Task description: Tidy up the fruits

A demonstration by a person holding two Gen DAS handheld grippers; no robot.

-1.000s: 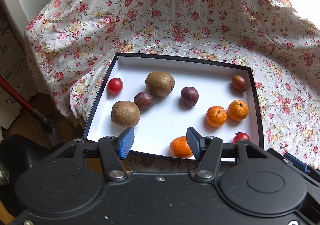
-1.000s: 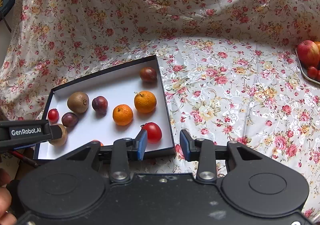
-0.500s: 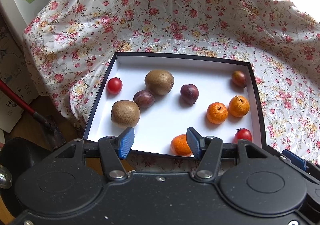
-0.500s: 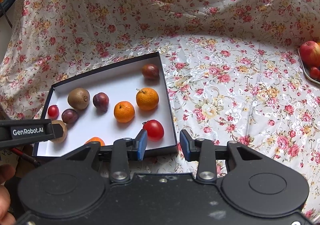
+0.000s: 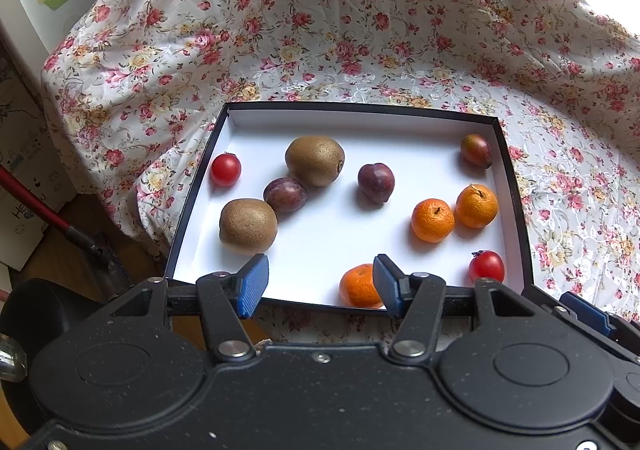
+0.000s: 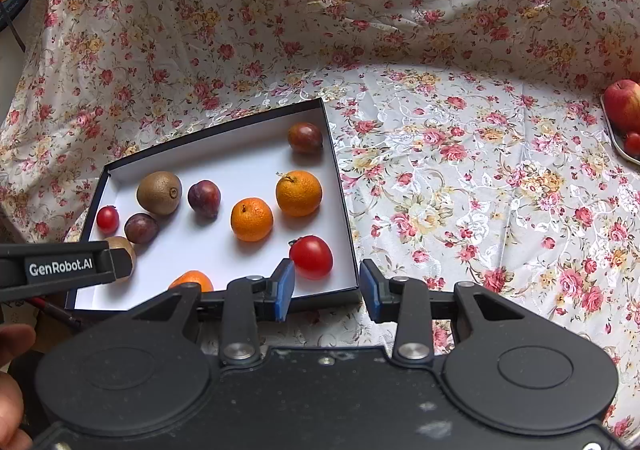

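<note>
Left tool [image 5: 320, 282] wide, empty | right tool [image 6: 326, 286] half-open, empty | both unmoved since earlier | fruit in box [image 5: 360, 108] same

Bright daylight comes from the far right and burns out the upper right corner in both views. The fruits throw soft short shadows on the white box floor [image 5: 332, 234]. The pictures are sharp, with fisheye bending at the edges.
</note>
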